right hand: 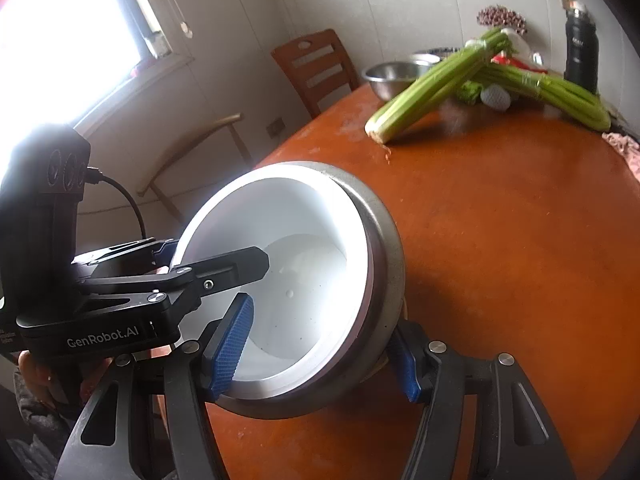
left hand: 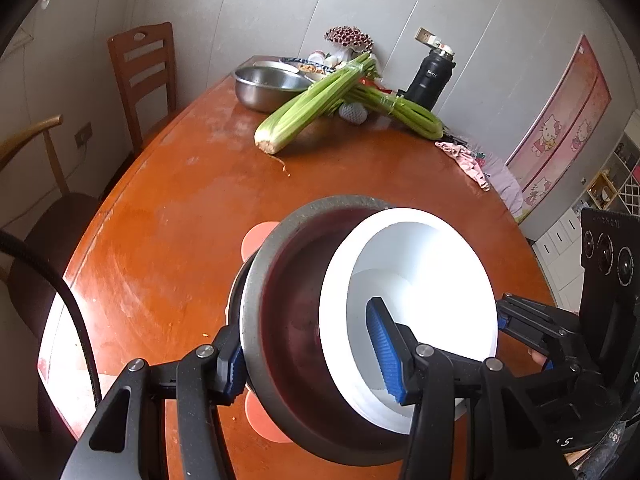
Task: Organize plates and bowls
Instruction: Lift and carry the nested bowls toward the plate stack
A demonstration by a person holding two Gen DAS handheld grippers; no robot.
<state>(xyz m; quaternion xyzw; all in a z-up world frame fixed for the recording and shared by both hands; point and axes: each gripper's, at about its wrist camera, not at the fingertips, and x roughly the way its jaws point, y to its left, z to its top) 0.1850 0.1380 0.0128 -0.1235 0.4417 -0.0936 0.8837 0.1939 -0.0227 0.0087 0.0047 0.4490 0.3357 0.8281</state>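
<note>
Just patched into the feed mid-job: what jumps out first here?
A tilted stack, a white bowl nested inside a grey metal bowl, is clamped at its rims by both the left hand-held gripper and the right hand-held gripper above the orange-brown table. At the table's far end, celery bunches lean on a steel basin.

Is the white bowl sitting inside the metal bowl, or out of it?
Inside: the white bowl nests within the metal bowl rim.

Both tools are matte black: the left gripper [left hand: 316, 356] and the right gripper [right hand: 324, 348] carry ribbed blue pads [left hand: 384, 352] inside the jaws, silver screw heads [right hand: 435, 346] behind them, white "GenRobot.AI" lettering [right hand: 103, 337], and a black cable [right hand: 124, 196].
</note>
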